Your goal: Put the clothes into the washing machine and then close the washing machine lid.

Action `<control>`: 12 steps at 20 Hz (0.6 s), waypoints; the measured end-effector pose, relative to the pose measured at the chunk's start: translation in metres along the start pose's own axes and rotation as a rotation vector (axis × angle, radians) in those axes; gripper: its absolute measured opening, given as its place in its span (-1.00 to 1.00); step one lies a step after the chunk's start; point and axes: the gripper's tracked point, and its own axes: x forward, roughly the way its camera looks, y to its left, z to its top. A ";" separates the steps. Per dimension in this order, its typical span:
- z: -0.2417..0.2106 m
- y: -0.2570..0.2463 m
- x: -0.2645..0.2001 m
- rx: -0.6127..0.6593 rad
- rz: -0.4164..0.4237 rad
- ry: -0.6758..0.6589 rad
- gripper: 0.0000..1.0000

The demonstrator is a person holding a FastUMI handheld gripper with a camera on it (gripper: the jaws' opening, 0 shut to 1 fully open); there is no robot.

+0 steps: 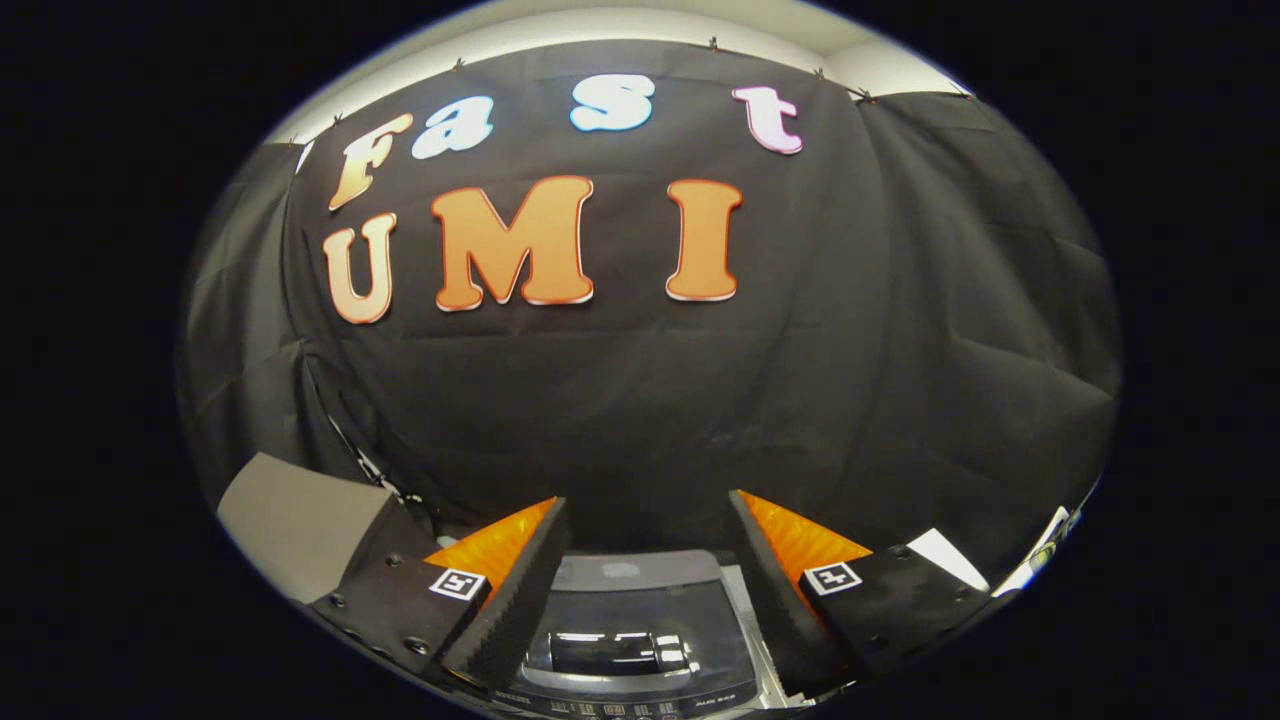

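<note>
Orange ribbed panels back the two fingers of the gripper (640, 585), whose dark foam-like pads (520, 590) stand well apart with nothing clamped between them. Each finger carries a small square black-and-white marker (458, 584) near its base. In the gap between the fingers, and lower than them, sits the washing machine (640, 640), seen from above: its lid (635, 610) is a dark, glossy tinted pane that lies flat and closed over the tub, catching bright reflections of light, with a grey strip along its far edge. A control panel (630, 705) with a row of small buttons runs along the machine's near edge, too small to make out in detail. The fingers do not touch the machine; they hang above it, one to either side of the lid. To the left of the left finger stands a grey box-like block (295, 520). Beyond the right finger a white slanted surface (950, 558) shows. Black cloth (700, 400) hangs behind everything as the booth's wall.
</note>
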 end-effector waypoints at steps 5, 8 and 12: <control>0.046 -0.019 -0.026 -0.024 -0.041 -0.073 0.99; 0.058 -0.022 -0.034 -0.045 -0.054 -0.100 0.99; 0.058 -0.022 -0.036 -0.009 -0.043 -0.105 0.98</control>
